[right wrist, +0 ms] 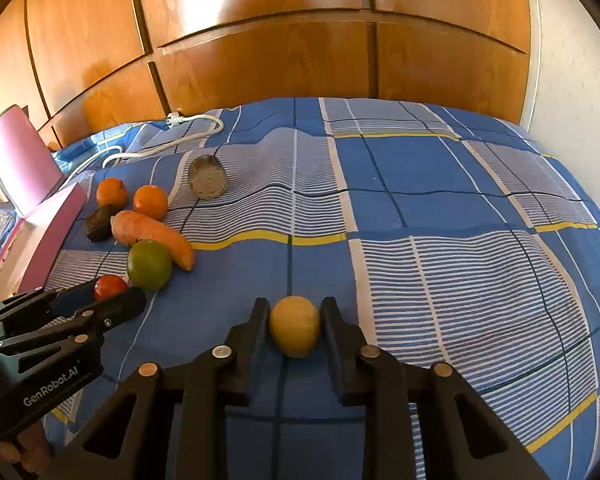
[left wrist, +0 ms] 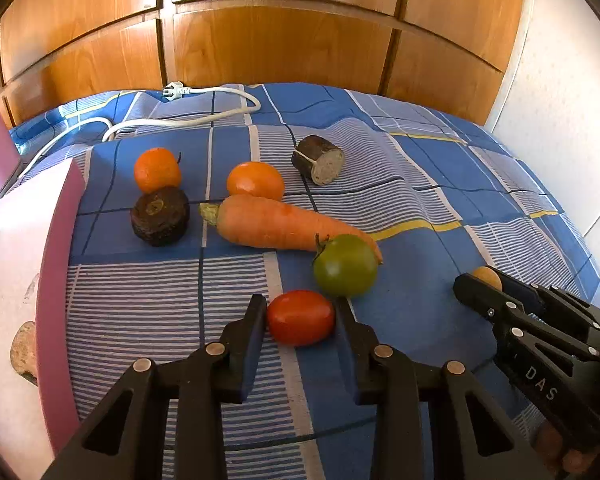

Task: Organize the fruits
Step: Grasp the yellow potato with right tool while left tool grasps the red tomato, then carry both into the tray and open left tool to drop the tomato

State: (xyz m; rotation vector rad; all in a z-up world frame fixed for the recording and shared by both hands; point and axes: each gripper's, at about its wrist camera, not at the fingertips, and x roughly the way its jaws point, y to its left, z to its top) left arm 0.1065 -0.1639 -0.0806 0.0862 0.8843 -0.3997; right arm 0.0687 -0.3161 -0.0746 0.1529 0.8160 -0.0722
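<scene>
Fruits lie on a bed with a blue checked cover (left wrist: 440, 184). On the left side, the left gripper (left wrist: 300, 312) is closed on the red tomato (left wrist: 301, 317), one pad at each flank; the green tomato (left wrist: 345, 265) touches it just ahead, and the carrot (left wrist: 276, 222) lies crosswise behind that. To the right, the right gripper (right wrist: 295, 312) clamps the yellow fruit (right wrist: 295, 325) straight in front of it. Each hand already has its own fruit, so I think both can lift directly upward.
</scene>
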